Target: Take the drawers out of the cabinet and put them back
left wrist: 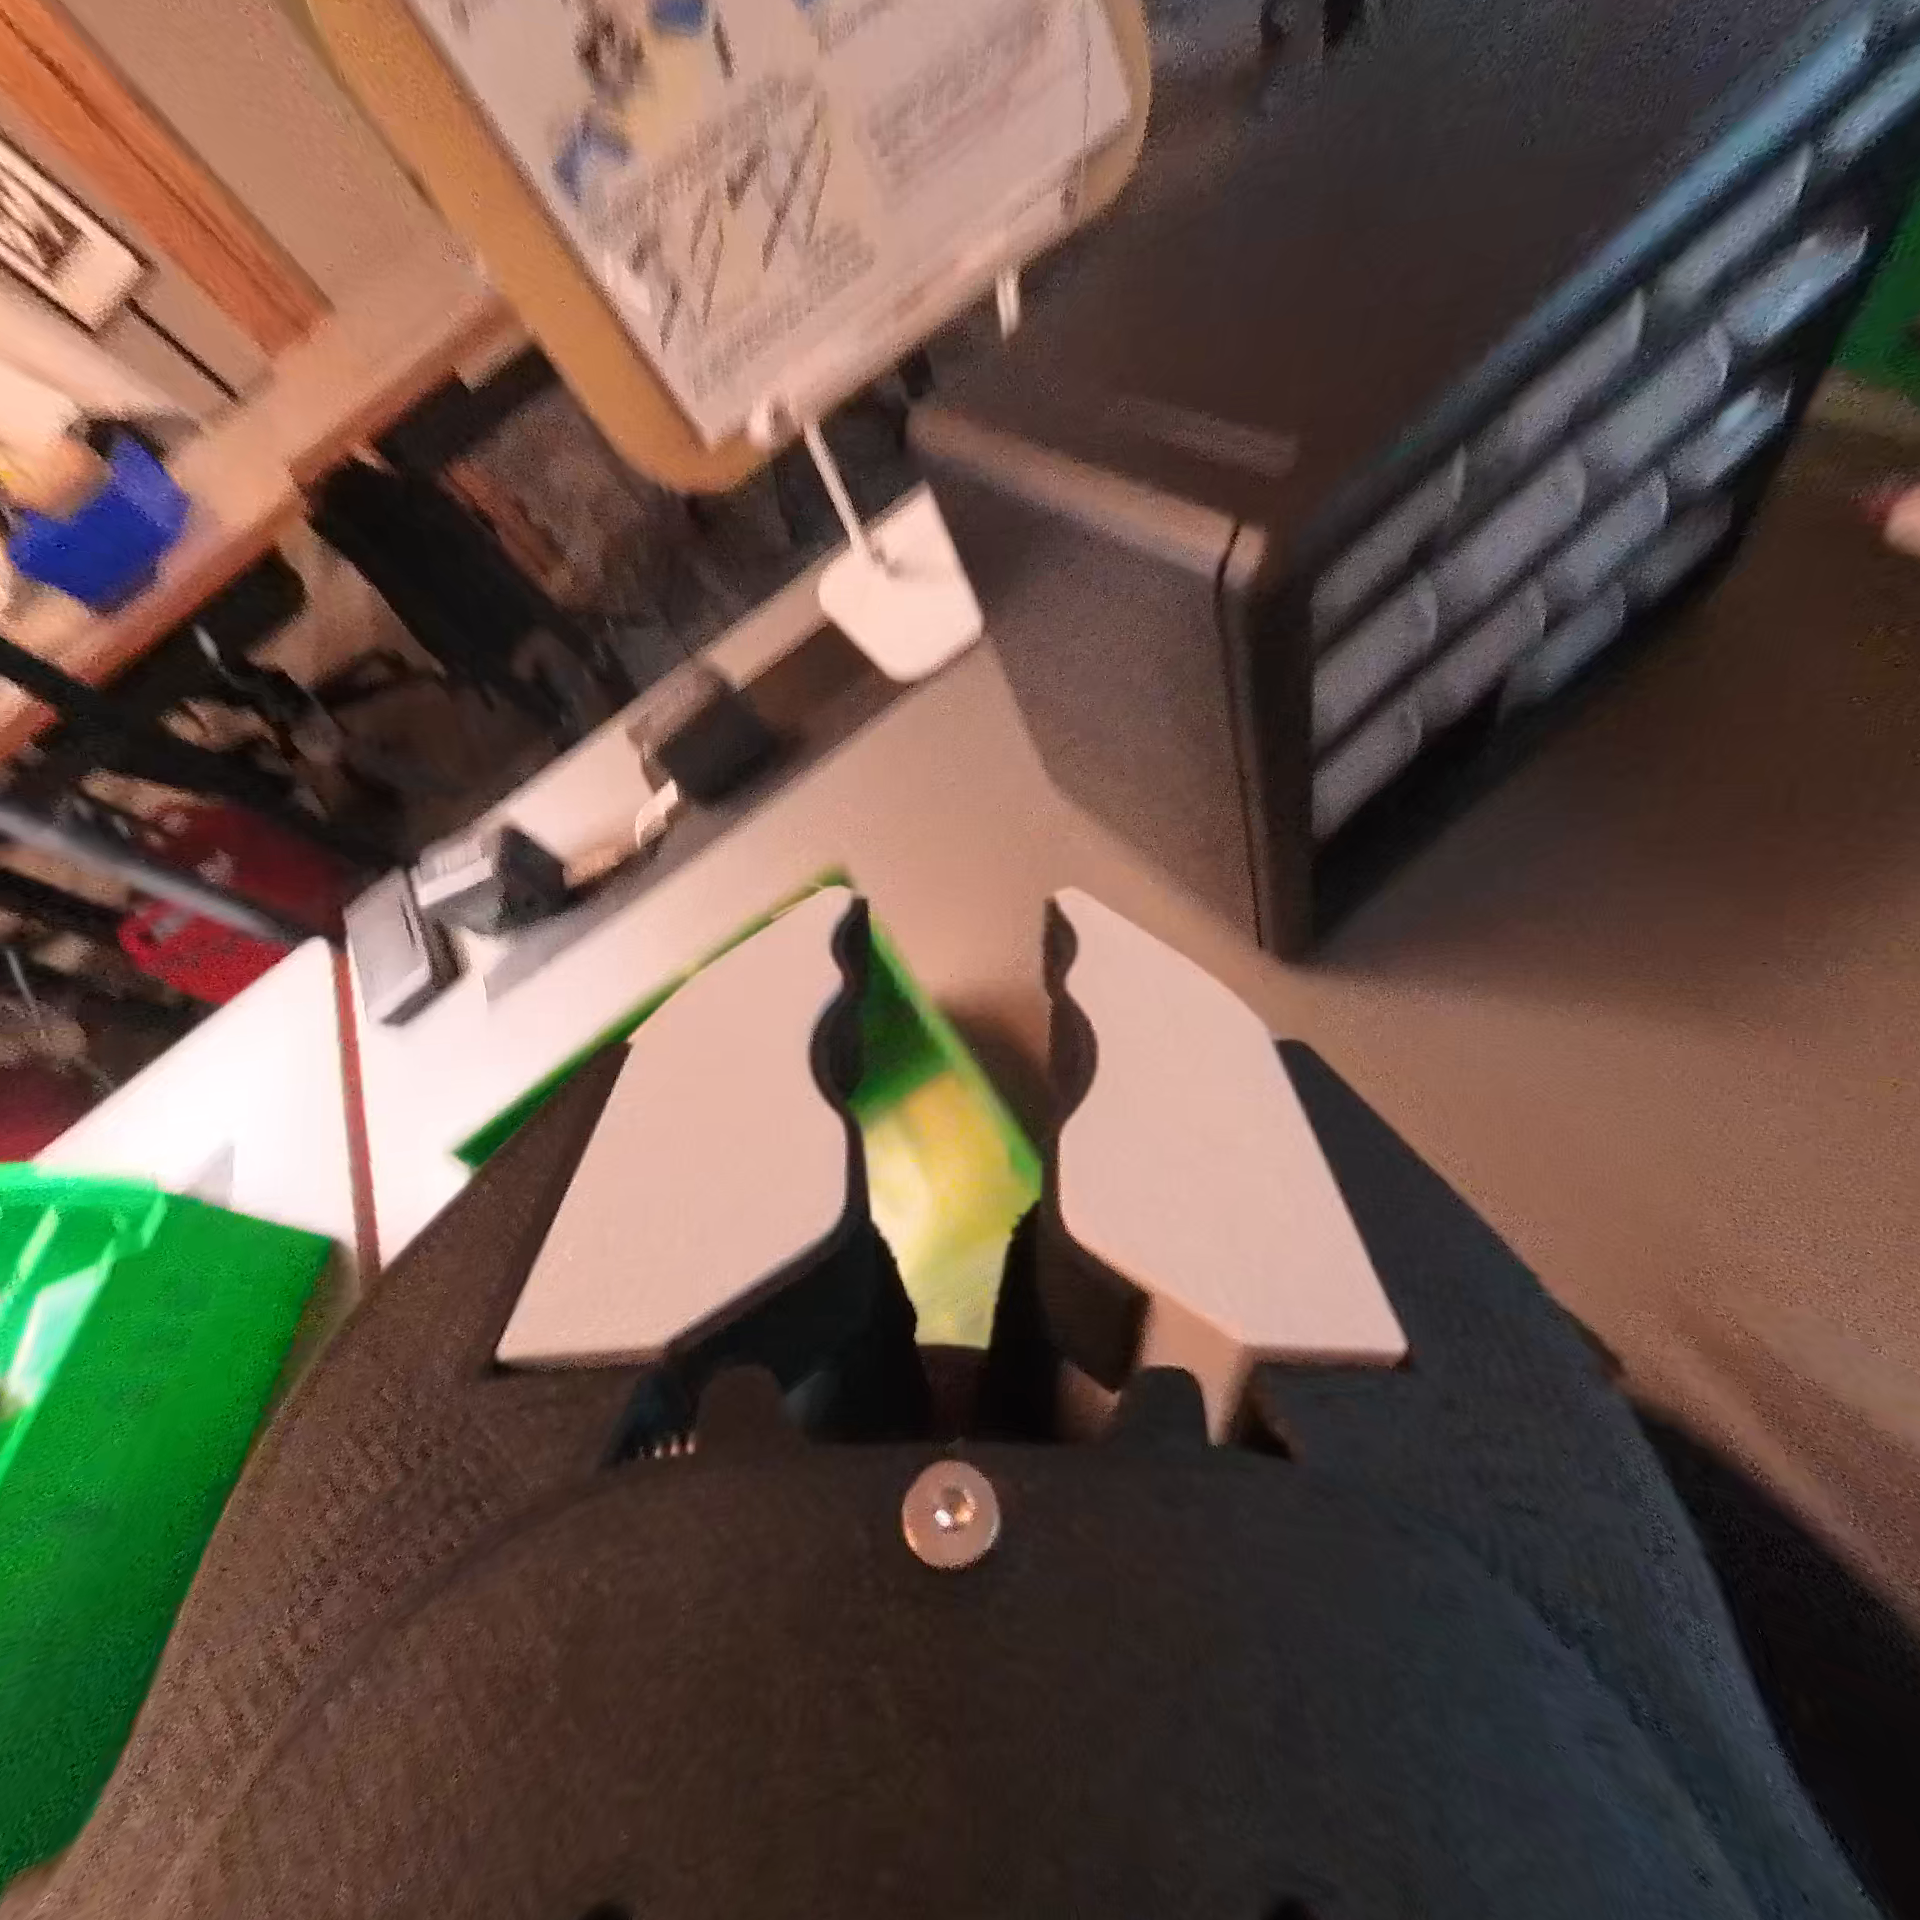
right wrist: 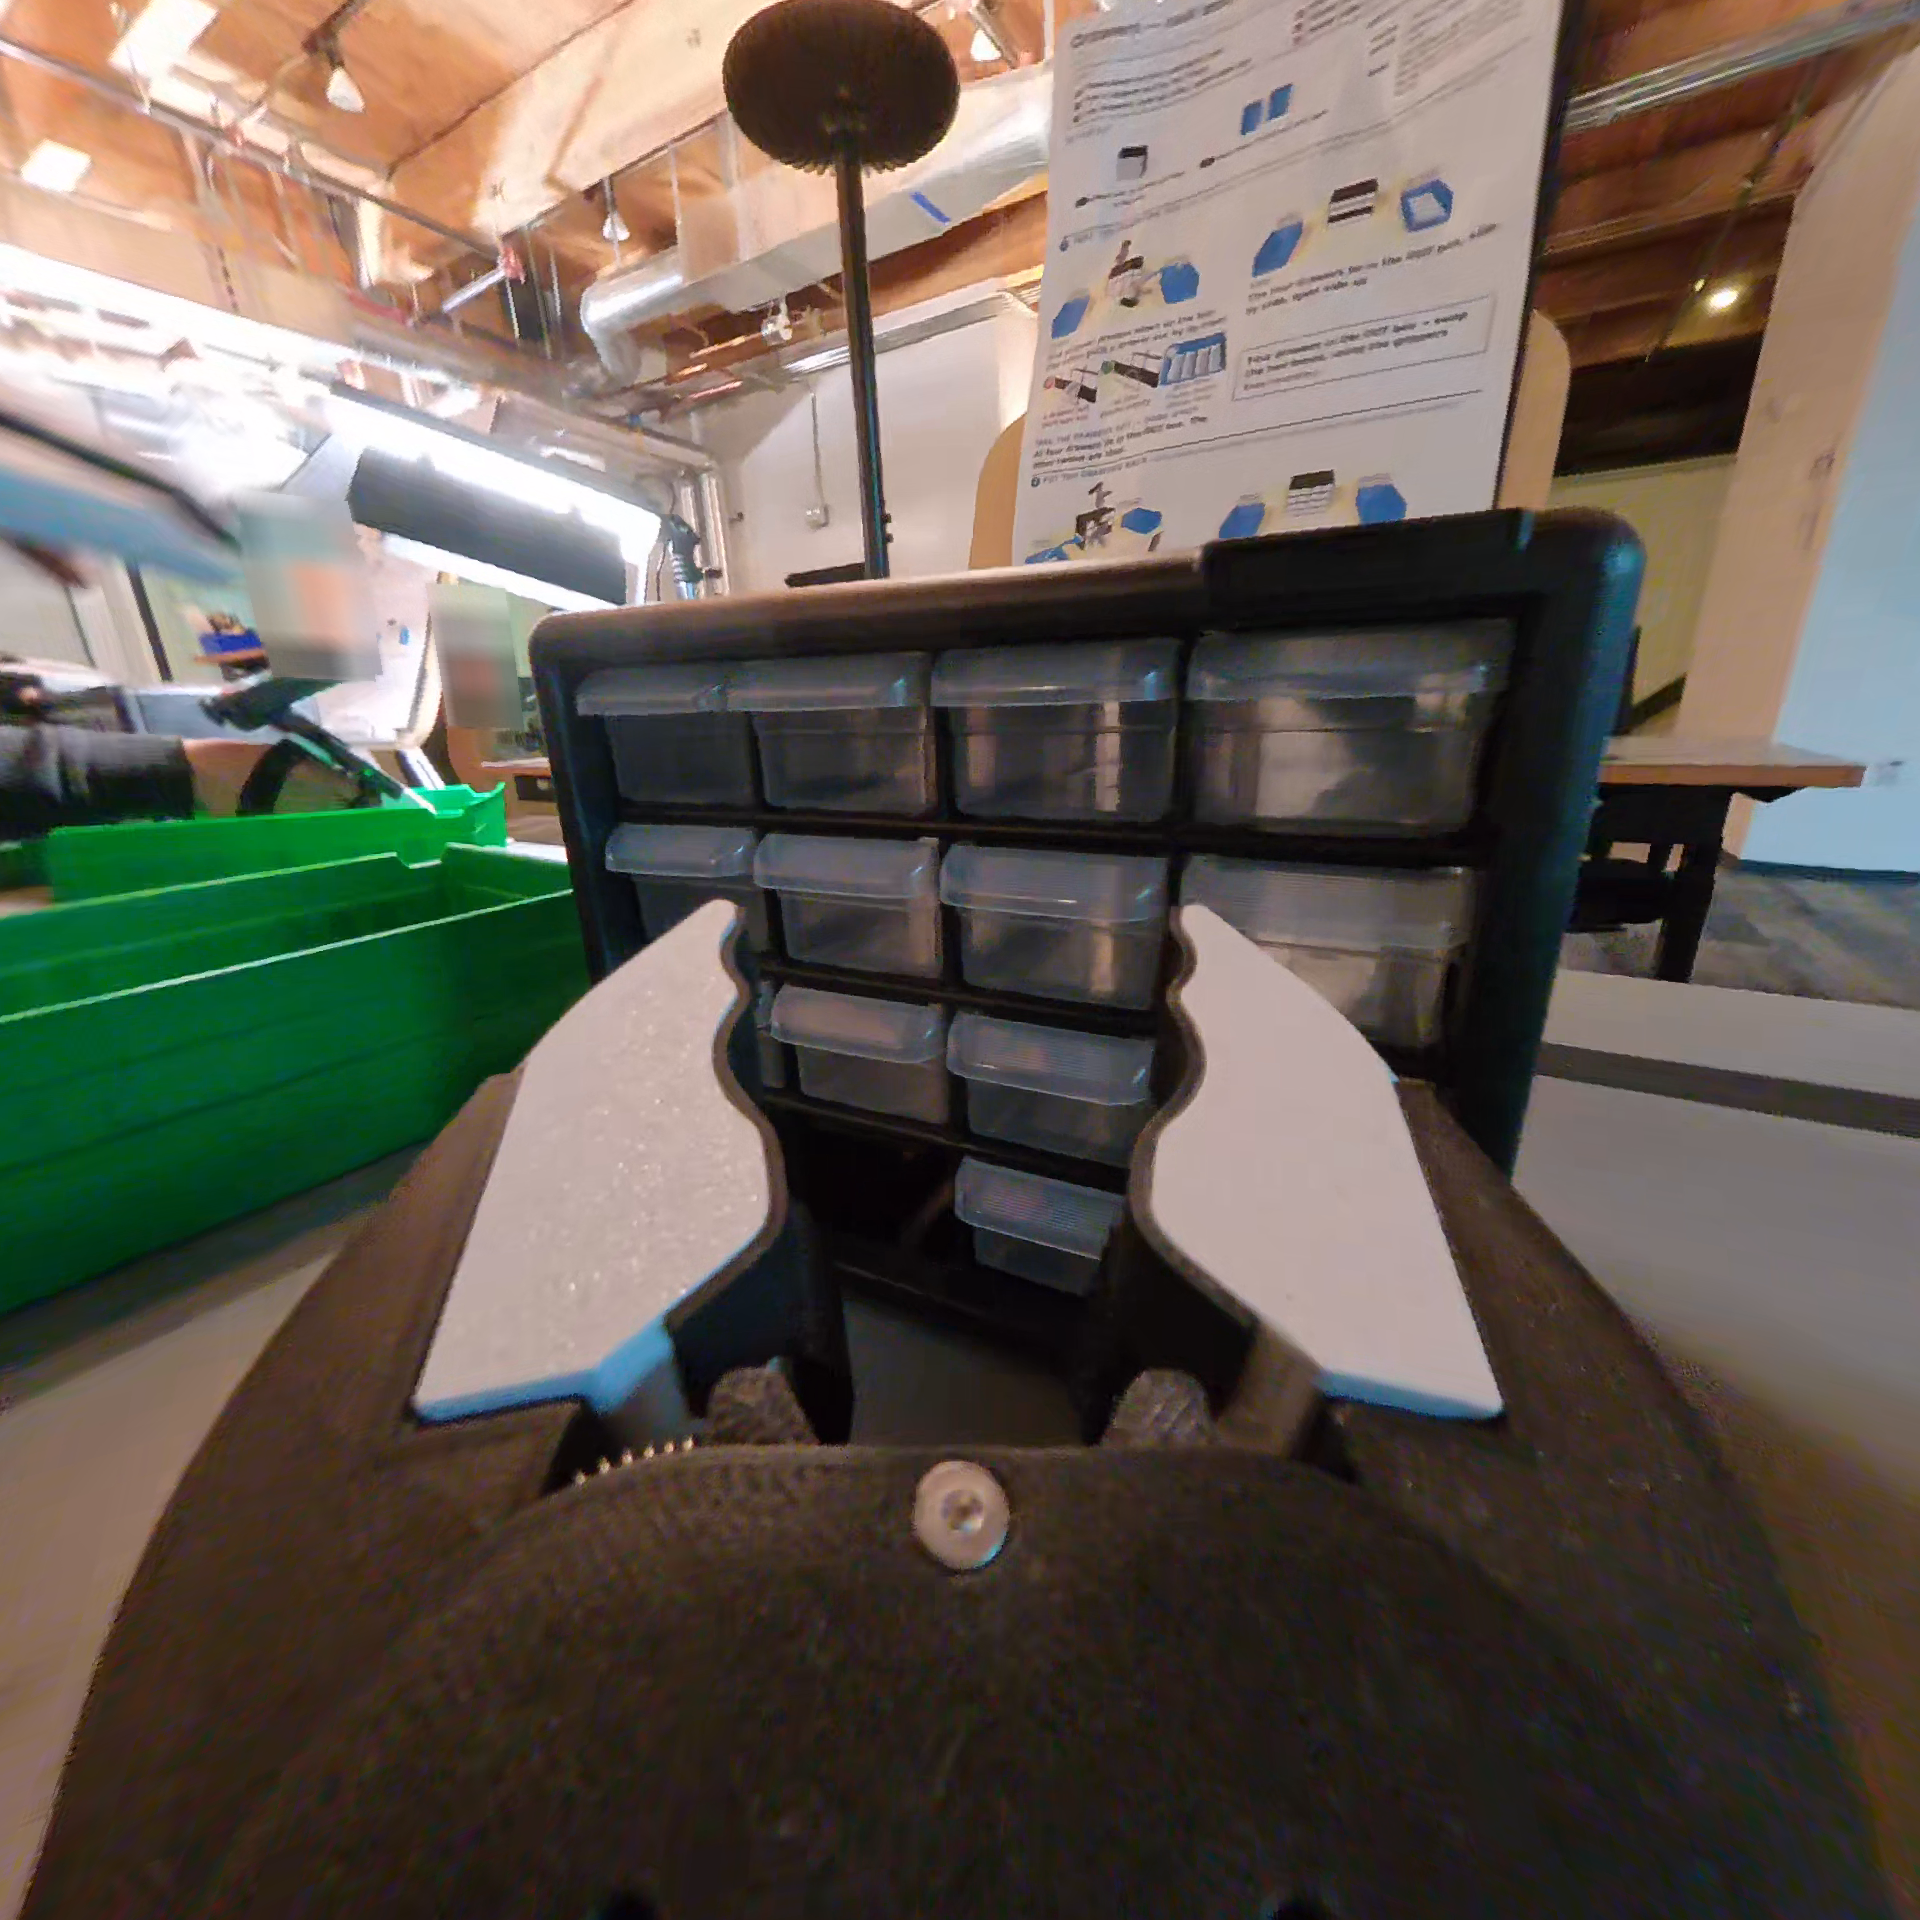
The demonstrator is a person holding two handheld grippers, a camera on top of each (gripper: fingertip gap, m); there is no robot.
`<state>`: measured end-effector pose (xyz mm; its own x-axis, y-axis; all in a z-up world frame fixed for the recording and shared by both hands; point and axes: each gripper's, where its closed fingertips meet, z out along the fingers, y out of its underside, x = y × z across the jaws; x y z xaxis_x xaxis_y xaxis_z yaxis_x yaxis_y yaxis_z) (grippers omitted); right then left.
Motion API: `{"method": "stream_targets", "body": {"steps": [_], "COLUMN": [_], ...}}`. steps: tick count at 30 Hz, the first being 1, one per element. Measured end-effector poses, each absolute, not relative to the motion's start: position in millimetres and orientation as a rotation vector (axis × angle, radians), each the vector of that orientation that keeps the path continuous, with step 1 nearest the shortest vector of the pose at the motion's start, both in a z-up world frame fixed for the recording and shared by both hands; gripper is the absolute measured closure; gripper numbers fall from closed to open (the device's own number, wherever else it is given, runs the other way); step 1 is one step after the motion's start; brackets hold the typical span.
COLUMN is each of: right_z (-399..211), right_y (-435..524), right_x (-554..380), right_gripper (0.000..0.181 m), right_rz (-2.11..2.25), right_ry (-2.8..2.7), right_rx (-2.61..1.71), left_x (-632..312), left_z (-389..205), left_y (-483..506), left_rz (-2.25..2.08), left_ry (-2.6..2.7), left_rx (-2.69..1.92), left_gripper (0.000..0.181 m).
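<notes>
Both our jaws stand apart and grip nothing: the right gripper [right wrist: 956, 997] wide, facing the cabinet [right wrist: 1049, 894]; the left gripper [left wrist: 951, 935] narrower, off to the cabinet's left. We see clear plastic drawers [right wrist: 1055, 727] in a dark frame, with green bins [right wrist: 239, 997] left of it.

The right gripper [right wrist: 956, 1039] is facing the black plastic cabinet [right wrist: 1579, 831] of clear plastic drawers [right wrist: 1055, 925] at frame centre, its grey jaws standing spread apart. Green plastic bins [right wrist: 239, 1018] are sitting at left on the grey tabletop [right wrist: 1714, 1247]; a lower-left cabinet slot is showing empty.
</notes>
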<state>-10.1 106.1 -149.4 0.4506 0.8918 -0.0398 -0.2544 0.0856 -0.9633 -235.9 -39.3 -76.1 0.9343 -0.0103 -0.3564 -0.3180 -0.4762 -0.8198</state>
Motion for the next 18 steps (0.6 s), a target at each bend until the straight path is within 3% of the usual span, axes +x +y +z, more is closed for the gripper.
{"method": "stream_targets", "body": {"steps": [7,18], "right_z": [-153.3,-158.8], "right_y": [108.9,105.3], "right_x": [-9.6,-14.2], "right_gripper": [0.108,0.110], "right_rz": [0.947,0.901], "right_ry": [-0.689,-0.748], "right_rx": [-1.200,-1.199], "left_x": [-302.9,-376.5], "left_z": [-167.3,-238.4], "left_y": [-131.6,-134.3], "left_rz": [0.339,0.338], "left_ry": [0.168,-0.187], "left_rx": [-2.352,-2.641], "left_gripper": [0.122,0.131]}}
